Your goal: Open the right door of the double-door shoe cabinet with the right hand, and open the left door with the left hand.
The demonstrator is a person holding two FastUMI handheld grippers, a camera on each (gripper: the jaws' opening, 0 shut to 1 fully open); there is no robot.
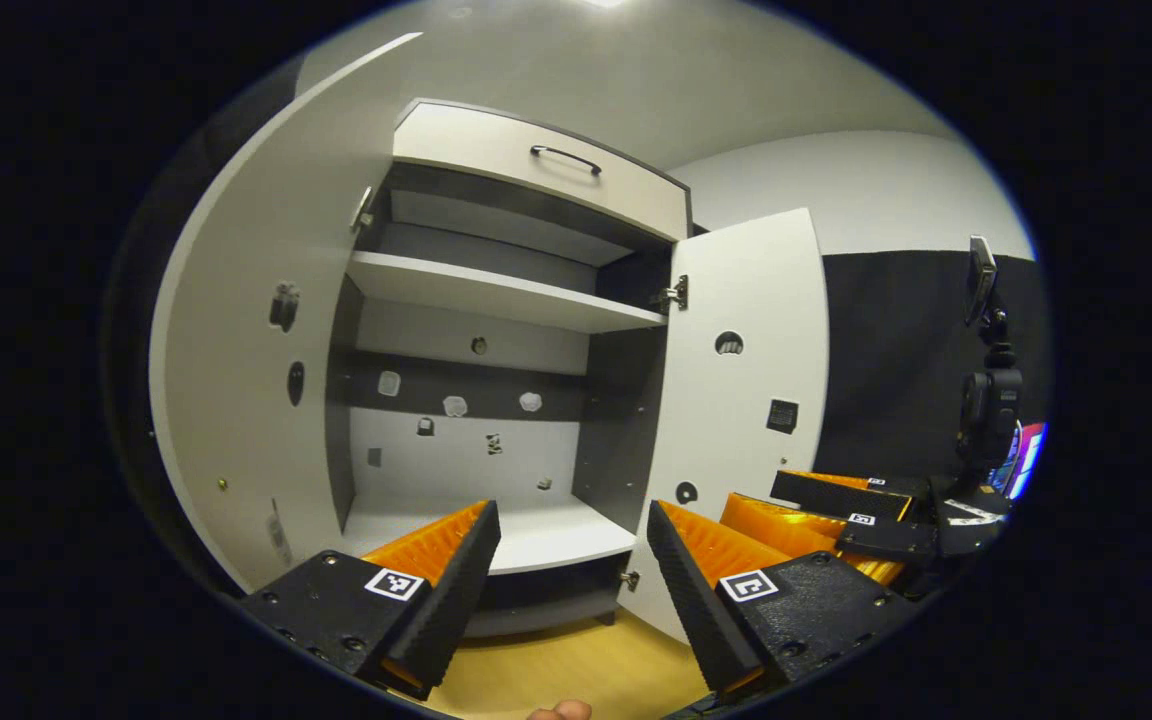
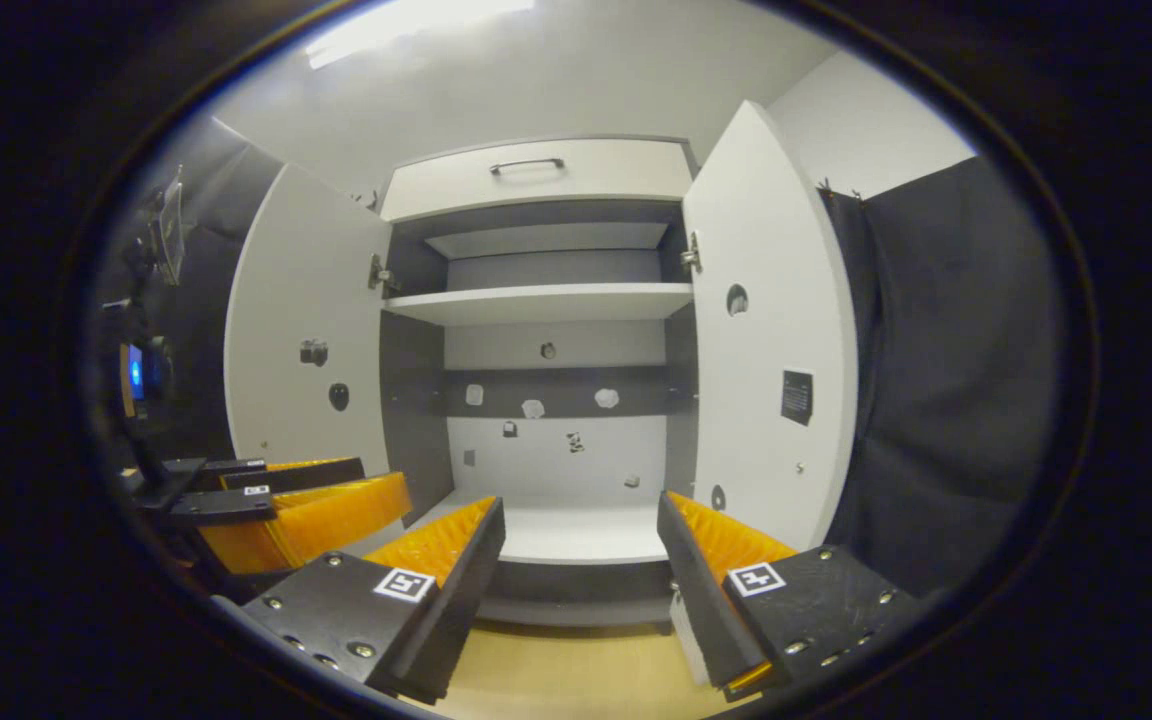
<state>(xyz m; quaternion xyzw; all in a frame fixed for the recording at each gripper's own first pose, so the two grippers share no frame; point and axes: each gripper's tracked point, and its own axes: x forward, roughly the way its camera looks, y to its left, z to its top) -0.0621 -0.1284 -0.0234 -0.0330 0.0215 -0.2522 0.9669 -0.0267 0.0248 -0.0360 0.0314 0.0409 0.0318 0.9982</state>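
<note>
Shoe cabinet [image 2: 546, 300] upright — doors outward

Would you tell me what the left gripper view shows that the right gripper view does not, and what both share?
Left gripper view: the right gripper off to the right, and a fingertip at the bottom edge. Right gripper view: the left gripper off to the left. Both: the shoe cabinet with left door and right door standing wide open, the drawer on top, a shelf inside.
</note>
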